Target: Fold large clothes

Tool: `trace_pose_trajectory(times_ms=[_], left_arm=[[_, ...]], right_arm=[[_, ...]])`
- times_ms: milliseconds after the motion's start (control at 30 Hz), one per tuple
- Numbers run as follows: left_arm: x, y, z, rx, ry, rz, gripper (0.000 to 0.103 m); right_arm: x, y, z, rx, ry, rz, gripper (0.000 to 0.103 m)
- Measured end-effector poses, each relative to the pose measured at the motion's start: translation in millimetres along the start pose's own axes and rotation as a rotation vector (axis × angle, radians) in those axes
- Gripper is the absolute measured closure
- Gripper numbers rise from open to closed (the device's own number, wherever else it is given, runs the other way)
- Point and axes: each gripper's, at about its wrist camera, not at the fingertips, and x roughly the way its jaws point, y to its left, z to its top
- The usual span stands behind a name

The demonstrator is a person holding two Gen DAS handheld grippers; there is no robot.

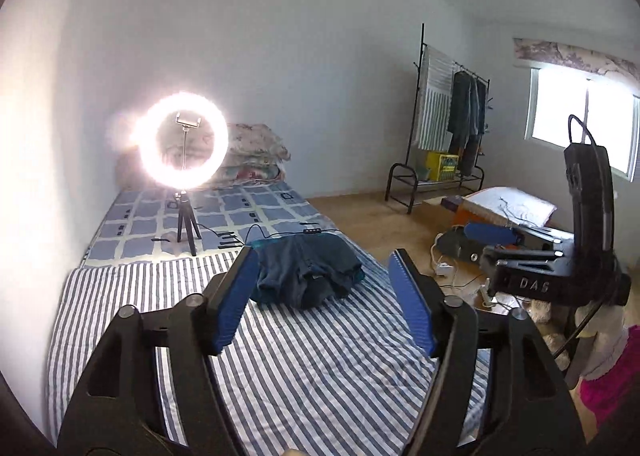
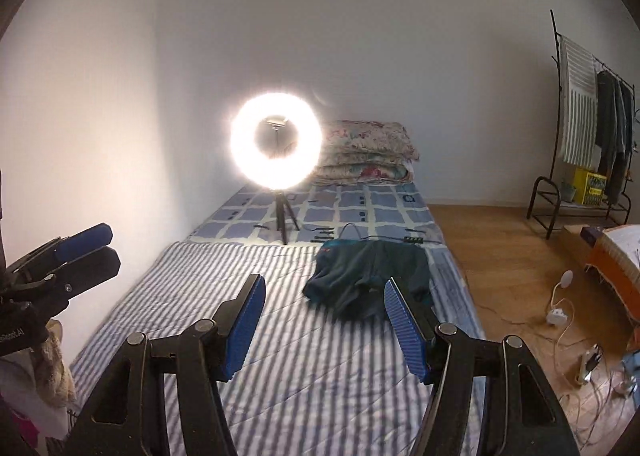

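Observation:
A dark blue-green garment [image 1: 308, 272] [image 2: 372, 280] lies bunched in a loosely folded heap on the blue-and-white striped blanket [image 1: 320, 376] [image 2: 192, 280], near the bed's right edge. My left gripper [image 1: 322, 252] hovers above the blanket, short of the garment, open, with nothing between its blue pads [image 1: 236, 296]. My right gripper [image 2: 323, 280] is also open and empty, held above the blanket with the garment ahead and slightly right. Each gripper shows in the other's view: the right one [image 1: 472, 240] at the right edge, the left one [image 2: 100, 252] at the left edge.
A lit ring light on a small tripod [image 1: 183, 145] [image 2: 276, 145] stands on the checked sheet behind the garment, with cables [image 1: 256, 234] trailing from it. Folded quilts [image 2: 368, 151] sit at the bed's head. A clothes rack [image 1: 452, 123], power strip [image 2: 558, 316] and wood floor lie to the right.

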Motion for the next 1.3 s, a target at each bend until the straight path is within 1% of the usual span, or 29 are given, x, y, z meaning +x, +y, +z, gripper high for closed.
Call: trace_pose_trajectory(times_ms=[33, 100, 167, 233, 267, 300, 367, 500, 533, 633, 767, 933, 1067, 1133, 1300], left_arm=[[-7, -2, -3, 0.009, -0.005, 0.006, 0.022], [-17, -4, -8, 0.017, -0.014, 0.009, 0.016], [-25, -4, -14, 0.015, -0.020, 0.010, 0.012], [-31, -3, -19, 0.013, -0.027, 0.018, 0.001], [-33, -4, -21, 0.013, -0.032, 0.022, 0.000], [-35, -3, -22, 0.013, -0.037, 0.029, 0.000], [-35, -2, -25, 0.015, -0.033, 0.045, 0.000], [-25, -2, -29, 0.031, -0.009, 0.073, 0.000], [-24, -4, -31, 0.041, 0.002, 0.087, 0.000], [-12, -2, -40, 0.044, 0.020, 0.118, 0.000], [1, 4, -52, 0.042, 0.056, 0.144, 0.000], [17, 10, -66, 0.045, 0.100, 0.177, 0.000], [28, 14, -73, 0.046, 0.124, 0.205, 0.000], [32, 15, -77, 0.050, 0.135, 0.214, 0.000], [40, 17, -82, 0.053, 0.158, 0.215, 0.000]], right_arm=[[-5, 4, -5, 0.000, -0.002, -0.004, 0.038], [-11, 12, -14, -0.005, -0.005, -0.020, 0.037], [-16, 19, -22, -0.012, -0.009, -0.039, 0.033], [-16, 22, -26, -0.017, -0.011, -0.046, 0.033], [-15, 23, -29, -0.013, -0.012, -0.045, 0.032], [-14, 23, -31, -0.008, -0.013, -0.045, 0.031], [-13, 23, -36, 0.007, -0.024, -0.054, 0.016], [-5, 23, -45, 0.005, -0.030, -0.064, 0.006], [-1, 22, -49, 0.008, -0.031, -0.066, 0.001], [6, 17, -58, 0.031, -0.025, -0.081, 0.000], [22, 7, -72, 0.053, 0.005, -0.110, 0.000], [39, 3, -87, 0.044, 0.037, -0.140, 0.000], [51, 5, -92, 0.036, 0.065, -0.127, 0.000], [53, 8, -93, 0.025, 0.063, -0.127, 0.000], [57, 11, -94, 0.023, 0.064, -0.118, 0.000]])
